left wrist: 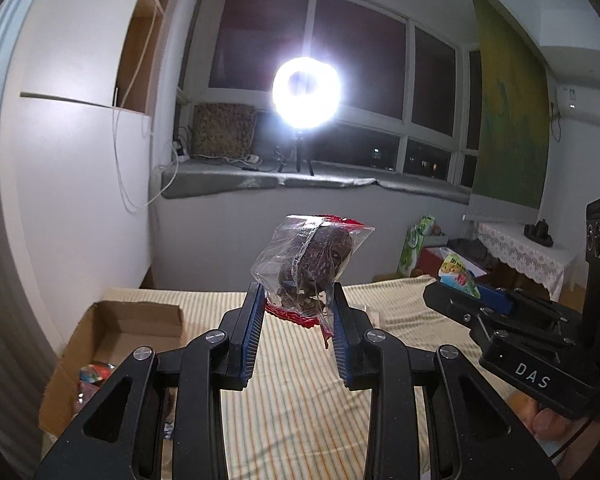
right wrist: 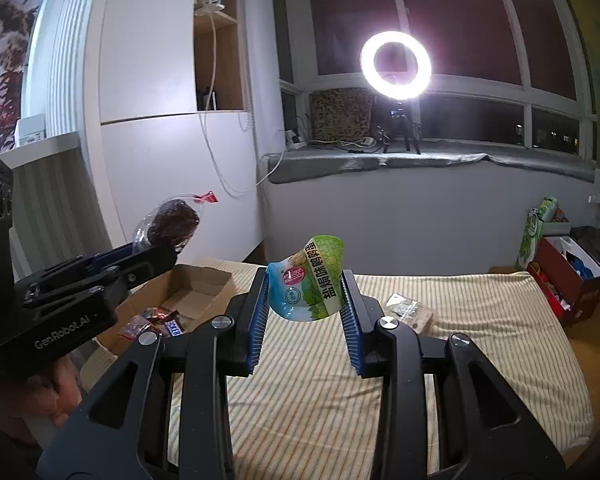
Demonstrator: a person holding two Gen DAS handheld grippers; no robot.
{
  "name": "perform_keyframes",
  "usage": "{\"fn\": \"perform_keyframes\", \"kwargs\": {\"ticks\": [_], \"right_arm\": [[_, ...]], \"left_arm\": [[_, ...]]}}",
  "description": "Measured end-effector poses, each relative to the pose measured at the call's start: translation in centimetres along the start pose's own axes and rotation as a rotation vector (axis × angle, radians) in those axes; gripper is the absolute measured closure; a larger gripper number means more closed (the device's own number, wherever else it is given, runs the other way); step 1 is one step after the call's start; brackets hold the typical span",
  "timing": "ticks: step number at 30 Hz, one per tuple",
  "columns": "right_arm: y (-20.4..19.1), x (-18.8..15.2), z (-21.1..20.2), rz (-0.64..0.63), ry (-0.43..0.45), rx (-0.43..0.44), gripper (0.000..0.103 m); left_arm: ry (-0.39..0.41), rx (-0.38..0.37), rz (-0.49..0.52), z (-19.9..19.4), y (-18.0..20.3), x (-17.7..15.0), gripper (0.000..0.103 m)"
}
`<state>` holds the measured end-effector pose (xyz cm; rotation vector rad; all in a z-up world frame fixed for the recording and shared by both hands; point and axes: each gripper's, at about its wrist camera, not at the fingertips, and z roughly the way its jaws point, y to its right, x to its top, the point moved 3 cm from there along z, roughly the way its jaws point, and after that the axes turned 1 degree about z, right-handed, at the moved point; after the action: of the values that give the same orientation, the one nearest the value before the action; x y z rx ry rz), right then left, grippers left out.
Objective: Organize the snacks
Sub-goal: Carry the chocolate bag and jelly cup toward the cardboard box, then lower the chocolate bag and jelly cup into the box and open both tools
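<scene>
- Left gripper clenched on clear packet of dark snack, held aloft above striped bedcover.
- Right gripper grasps green pouch, also aloft.
- Cardboard box lies at ten o'clock of the right gripper; judged destination.
- Advice: keep grip firm, lower over the box opening, release singly.
- One packet remains at two o'clock.

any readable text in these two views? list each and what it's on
"DAS": body of the right gripper, left wrist view.
"GenRobot.AI": body of the left gripper, right wrist view.
"盐焗味鹌鹑蛋": green snack pouch held in the right gripper.
"…CKERS": partly hidden candy bar in the cardboard box.
Pouch's round badges: too small to read.
</scene>
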<state>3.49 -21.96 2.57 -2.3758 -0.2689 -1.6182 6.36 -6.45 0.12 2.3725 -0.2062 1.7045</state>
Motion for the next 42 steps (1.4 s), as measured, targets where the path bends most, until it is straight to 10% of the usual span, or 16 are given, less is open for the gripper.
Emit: {"fn": "perform_keyframes", "kwargs": {"ticks": [21,42], "right_arm": [[-7.0,-0.5,5.1,-0.083,-0.086,0.082,0.068],[-18.9,-1.5,12.3,-0.181,-0.142,0.332,0.067]], "left_arm": [[-0.004,0.065,-0.096,-1.3,-5.8,-1.8,0.073],[-0.003,0.302,-0.207,-4.7,-16.0,-4.3,0.073]]}}
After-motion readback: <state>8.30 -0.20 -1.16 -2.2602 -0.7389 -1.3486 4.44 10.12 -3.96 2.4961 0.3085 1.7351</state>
